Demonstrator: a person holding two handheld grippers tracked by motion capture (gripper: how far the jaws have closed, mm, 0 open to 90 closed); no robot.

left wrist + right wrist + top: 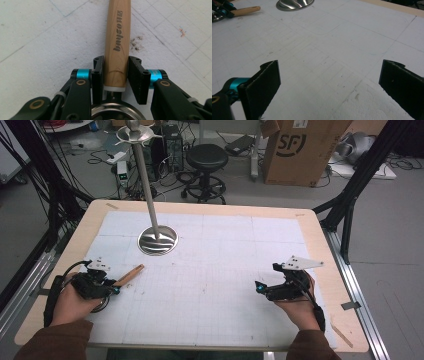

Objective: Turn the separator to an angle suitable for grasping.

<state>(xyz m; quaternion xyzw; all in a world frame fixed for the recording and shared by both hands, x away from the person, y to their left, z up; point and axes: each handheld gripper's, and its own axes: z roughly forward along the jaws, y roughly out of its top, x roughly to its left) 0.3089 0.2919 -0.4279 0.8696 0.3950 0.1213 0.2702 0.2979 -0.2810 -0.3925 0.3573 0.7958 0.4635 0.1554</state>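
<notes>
Table (320,227): nearest me, its pale wooden edge frames a white gridded mat (225,265) that both my hands rest over.
Stand (157,240): a round steel base sits on the far left part of the mat, with a tall pole rising to a dish-shaped top.
Right gripper (260,286): my jaws are spread wide above bare mat, nothing between them, well apart from the tool.
Left gripper (116,289): my jaws pinch a wooden handle (117,45) near its white-collared end, one pad on each side.
Wooden handle: it runs straight out from between my left jaws, lying low over the mat, pointing toward the stand; a metal ring (116,113) shows just behind the collar.
</notes>
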